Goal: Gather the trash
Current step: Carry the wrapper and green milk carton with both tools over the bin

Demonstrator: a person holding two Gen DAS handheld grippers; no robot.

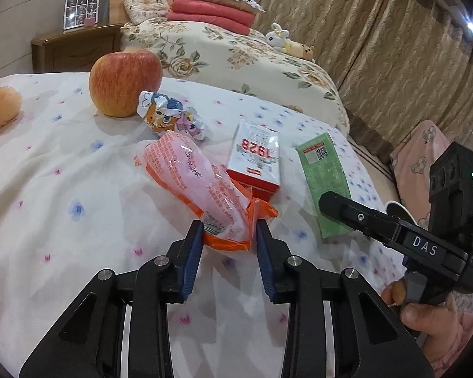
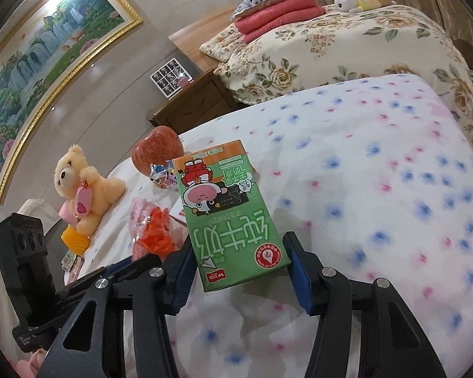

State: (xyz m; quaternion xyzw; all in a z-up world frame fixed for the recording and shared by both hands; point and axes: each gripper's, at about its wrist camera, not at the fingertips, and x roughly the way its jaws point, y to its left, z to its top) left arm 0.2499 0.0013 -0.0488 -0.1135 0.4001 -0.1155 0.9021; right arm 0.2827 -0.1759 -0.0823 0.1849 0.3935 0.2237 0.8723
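In the left wrist view, the left gripper [image 1: 229,236] pinches the near end of a crinkled pink-and-orange plastic wrapper [image 1: 201,189] lying on the flower-dotted white bedsheet [image 1: 63,189], beside a red-and-white carton [image 1: 257,163]. In the right wrist view, the right gripper [image 2: 241,267] clamps a green milk carton [image 2: 227,214], a red apple [image 2: 157,154] behind it.

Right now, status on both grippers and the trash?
Left gripper closed on pink-orange wrapper. Right gripper straddles green milk carton, grip unconfirmed. Red-white box, crumpled cartoon wrapper remain on bed. Apple behind, not blocking.
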